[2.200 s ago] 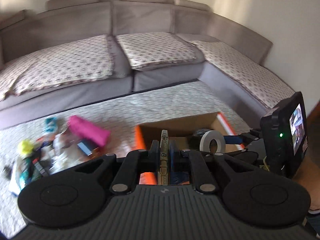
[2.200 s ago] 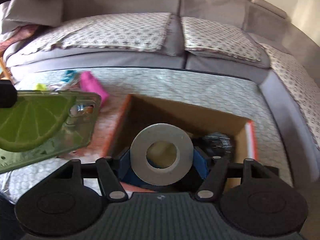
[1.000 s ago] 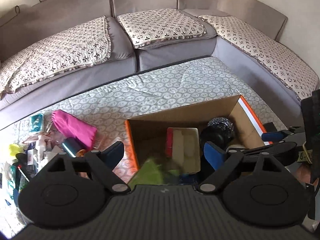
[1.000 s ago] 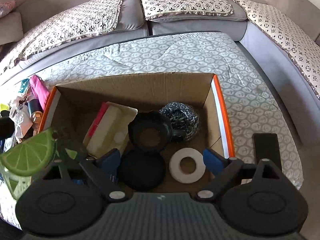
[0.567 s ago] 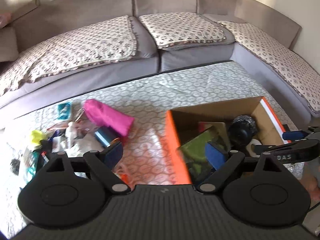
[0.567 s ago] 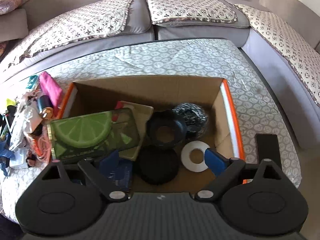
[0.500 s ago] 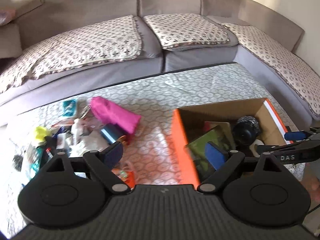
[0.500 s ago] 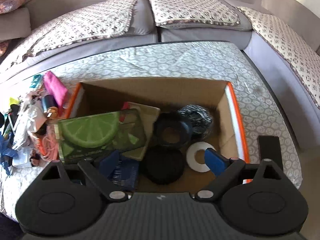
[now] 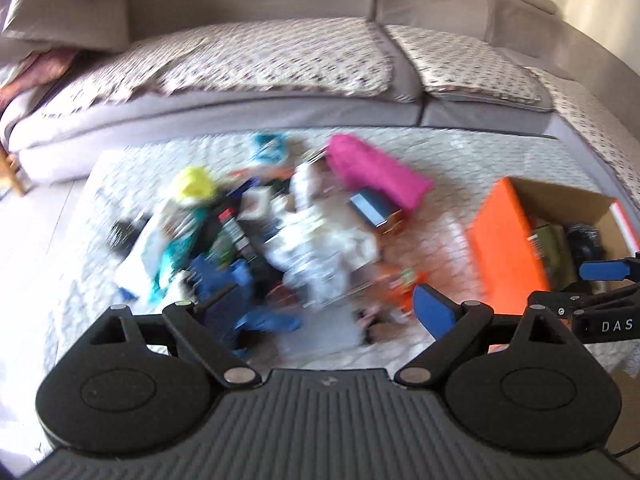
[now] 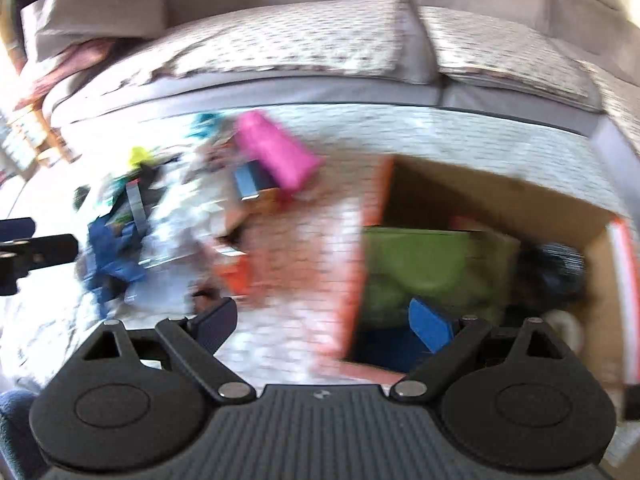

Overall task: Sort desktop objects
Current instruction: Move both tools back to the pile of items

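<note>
A blurred heap of small things [image 9: 264,236], topped by a pink pouch [image 9: 376,172], lies near the table's left edge. The cardboard box [image 10: 500,200] with orange flaps sits toward the right edge, with a green case [image 10: 432,264] inside. The left gripper [image 9: 328,300] and right gripper [image 10: 324,320] are both spread apart, holding nothing. Bare patterned cloth [image 9: 460,156] lies between heap and box.
</note>
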Tool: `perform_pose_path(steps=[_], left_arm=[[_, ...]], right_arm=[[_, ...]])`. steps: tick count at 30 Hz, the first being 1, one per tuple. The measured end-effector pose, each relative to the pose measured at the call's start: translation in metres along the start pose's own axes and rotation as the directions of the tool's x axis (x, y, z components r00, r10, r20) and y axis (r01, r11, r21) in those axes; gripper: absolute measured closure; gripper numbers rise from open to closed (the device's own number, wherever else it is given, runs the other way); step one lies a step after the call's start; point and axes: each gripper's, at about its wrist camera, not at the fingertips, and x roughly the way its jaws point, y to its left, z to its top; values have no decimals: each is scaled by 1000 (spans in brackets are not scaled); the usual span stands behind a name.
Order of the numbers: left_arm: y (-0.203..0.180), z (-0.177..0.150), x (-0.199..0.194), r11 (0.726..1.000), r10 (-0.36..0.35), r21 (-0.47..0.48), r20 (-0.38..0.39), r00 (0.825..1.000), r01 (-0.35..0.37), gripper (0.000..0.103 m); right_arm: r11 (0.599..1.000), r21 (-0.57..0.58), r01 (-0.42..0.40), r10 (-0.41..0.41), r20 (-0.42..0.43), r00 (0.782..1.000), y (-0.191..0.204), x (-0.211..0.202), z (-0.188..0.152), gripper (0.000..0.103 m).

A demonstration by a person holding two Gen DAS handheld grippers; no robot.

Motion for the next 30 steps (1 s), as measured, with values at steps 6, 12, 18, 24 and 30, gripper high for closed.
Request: perform_pose_path(steps=[6, 12, 18, 24, 30], left_arm=[[59, -22, 5, 994, 46, -98, -26, 999, -49, 9], [100, -29, 19, 980, 35, -195, -45, 998, -43, 9], [103, -31, 37, 971, -67, -233, -85, 994, 46, 22], [117, -37, 32, 982, -47, -186, -59, 997, 35, 22], [144, -43, 47, 967, -16, -255, -72, 997, -3, 22]], right_arm=[[996, -44, -75, 74, -20, 997, 48, 41, 2, 9], [992, -90, -90, 92, 13, 996, 81, 63, 20, 9], [991, -95, -98, 101, 28, 994, 97, 77, 36, 9], [980, -138, -142, 144, 3, 990, 113, 87, 39, 9], [975, -161, -155, 158, 1, 988, 127, 94, 41, 9]])
